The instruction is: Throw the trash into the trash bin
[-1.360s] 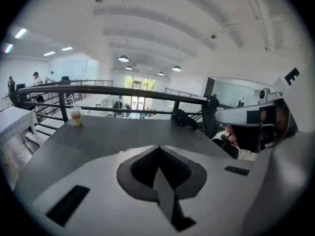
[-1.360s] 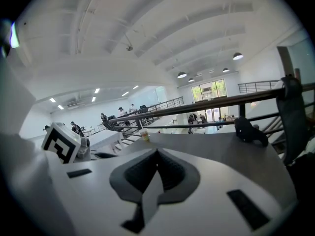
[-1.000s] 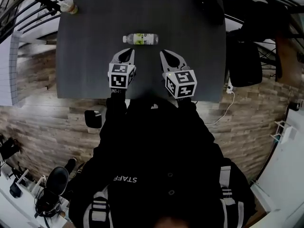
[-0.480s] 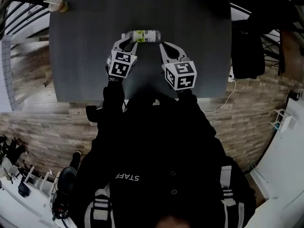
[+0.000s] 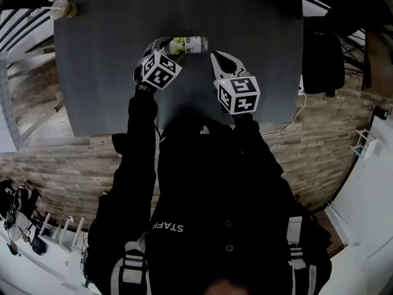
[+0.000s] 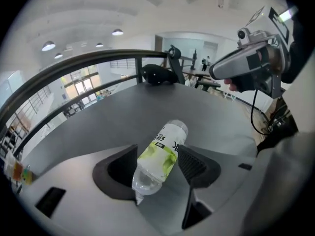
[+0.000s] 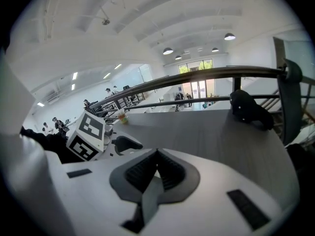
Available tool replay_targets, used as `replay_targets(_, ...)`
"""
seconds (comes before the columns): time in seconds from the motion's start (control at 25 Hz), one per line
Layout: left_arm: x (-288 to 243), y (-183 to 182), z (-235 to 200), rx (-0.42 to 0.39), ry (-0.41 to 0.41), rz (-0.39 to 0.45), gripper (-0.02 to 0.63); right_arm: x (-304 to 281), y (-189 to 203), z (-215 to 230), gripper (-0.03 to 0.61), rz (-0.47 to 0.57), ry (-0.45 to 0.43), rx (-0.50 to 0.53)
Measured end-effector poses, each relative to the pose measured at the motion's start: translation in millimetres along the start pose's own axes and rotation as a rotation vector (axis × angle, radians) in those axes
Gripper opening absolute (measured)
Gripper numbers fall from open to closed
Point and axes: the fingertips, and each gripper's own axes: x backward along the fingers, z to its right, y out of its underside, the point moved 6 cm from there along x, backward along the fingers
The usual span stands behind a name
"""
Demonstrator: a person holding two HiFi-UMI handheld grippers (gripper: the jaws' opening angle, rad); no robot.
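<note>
Bottle: clear plastic with a green-and-white label, lying on its side on the dark grey worktop, cap end toward the person's left. Left claw: jaws apart, having just been opening, one on either side of the bottle's cap half; no clamp is evident. Right claw: jaws together with nothing between them, tips near the bottle's base end, over the worktop. Cup: upright at the worktop's far left corner, well apart from the bottle. Black object: at the worktop's far edge, kind not discernible.
</note>
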Motion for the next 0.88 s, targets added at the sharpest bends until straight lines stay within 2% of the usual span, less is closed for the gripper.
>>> replay_targets(0.28, -34.0, 0.9, 0.9, -0.248, 0.154, -0.142, 0.310, -2.5, 6.4, 14.2, 0.015, -0.030, 0.010, -0.022)
replay_targets(0.4, -45.8, 5.6, 4.4, -0.306, 0.189, -0.188, 0.311, -2.5, 8.9, 17.7, 0.015, -0.035, 0.012, -0.032)
replay_targets(0.68, -63.9, 15.5, 10.8, -0.327, 0.201, -0.231, 0.310, -4.5, 14.4, 22.9, 0.015, -0.044, 0.006, -0.045)
replay_targets(0.88, -65.9, 13.1, 9.0, -0.275, 0.173, -0.212, 0.310, -5.7, 15.5, 24.1, 0.015, -0.049, 0.000, -0.045)
